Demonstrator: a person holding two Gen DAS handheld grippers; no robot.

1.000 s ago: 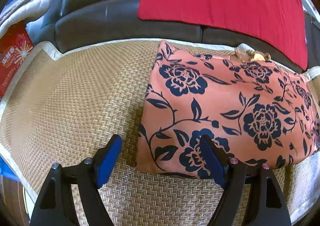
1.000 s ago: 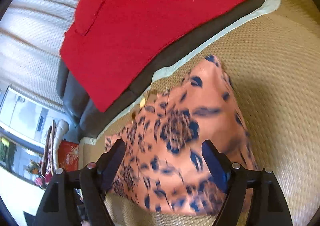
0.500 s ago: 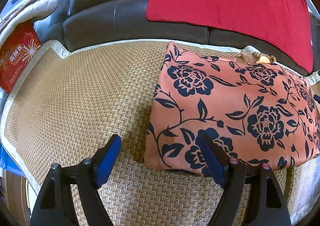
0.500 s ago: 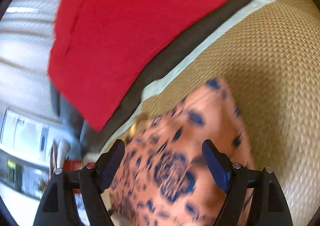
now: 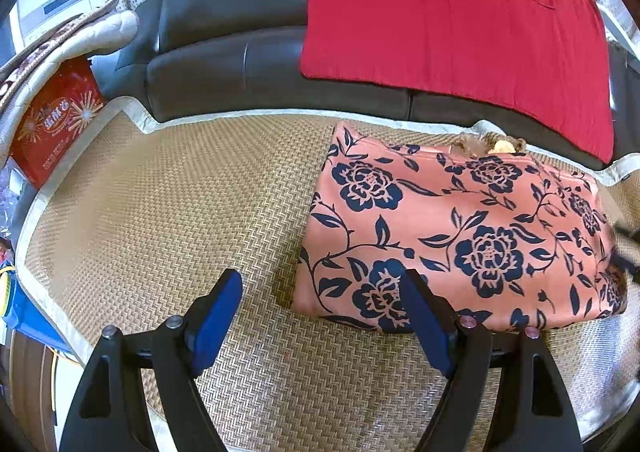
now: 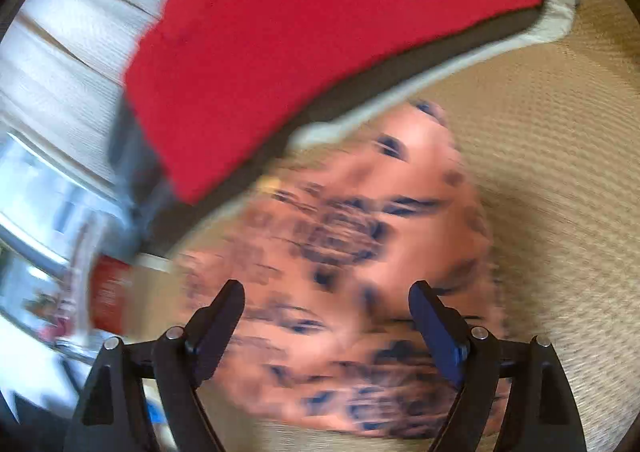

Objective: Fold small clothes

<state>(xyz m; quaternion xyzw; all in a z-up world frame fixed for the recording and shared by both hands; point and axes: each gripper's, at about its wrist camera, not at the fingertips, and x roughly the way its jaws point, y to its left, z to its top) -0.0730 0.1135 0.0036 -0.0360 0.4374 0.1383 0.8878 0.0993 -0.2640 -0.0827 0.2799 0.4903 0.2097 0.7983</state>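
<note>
The left gripper [image 5: 320, 308] has backed off, wide and empty; the right gripper [image 6: 326, 316] is opening, gripping nothing; pinch the soft, light, folded cloth [image 5: 460, 228] at its 7 o'clock corner.

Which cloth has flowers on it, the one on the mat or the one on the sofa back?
The orange cloth lying folded on the woven mat has dark blue flowers. The red cloth draped over the sofa back is plain.
</note>
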